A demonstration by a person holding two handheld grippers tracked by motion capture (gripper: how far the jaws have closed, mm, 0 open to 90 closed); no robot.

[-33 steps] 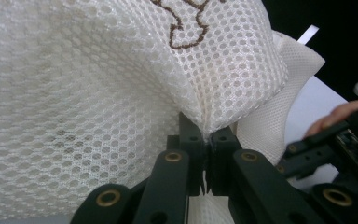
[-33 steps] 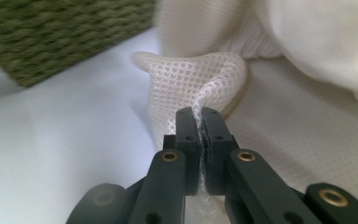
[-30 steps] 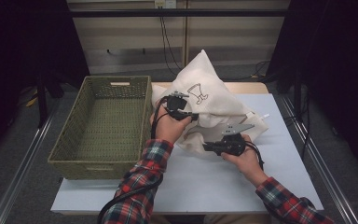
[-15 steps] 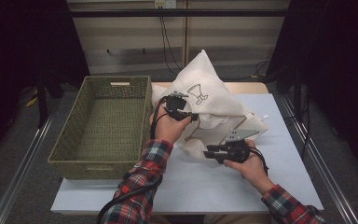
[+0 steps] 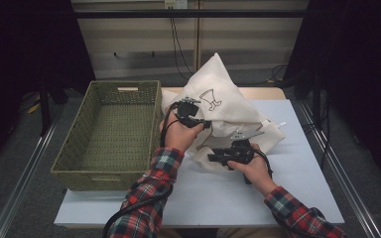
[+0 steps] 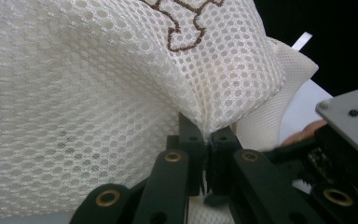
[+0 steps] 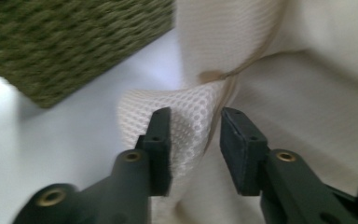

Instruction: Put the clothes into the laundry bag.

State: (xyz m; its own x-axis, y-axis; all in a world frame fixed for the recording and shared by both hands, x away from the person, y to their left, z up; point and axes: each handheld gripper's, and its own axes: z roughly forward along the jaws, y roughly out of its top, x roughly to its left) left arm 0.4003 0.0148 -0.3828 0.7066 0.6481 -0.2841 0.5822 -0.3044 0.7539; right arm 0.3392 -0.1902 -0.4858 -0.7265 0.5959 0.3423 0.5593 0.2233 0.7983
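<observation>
No text can be read; the white mesh bag (image 5: 228,106) bears only a brown outline drawing.

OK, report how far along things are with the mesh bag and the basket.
Done: the left hand-held gripper is shut on a fold of the white mesh bag. In hand: the right hand-held gripper is open around another fold near the bag's edge. Left, probably: the woven basket holds nothing; the bag lies beside it on the table.
</observation>
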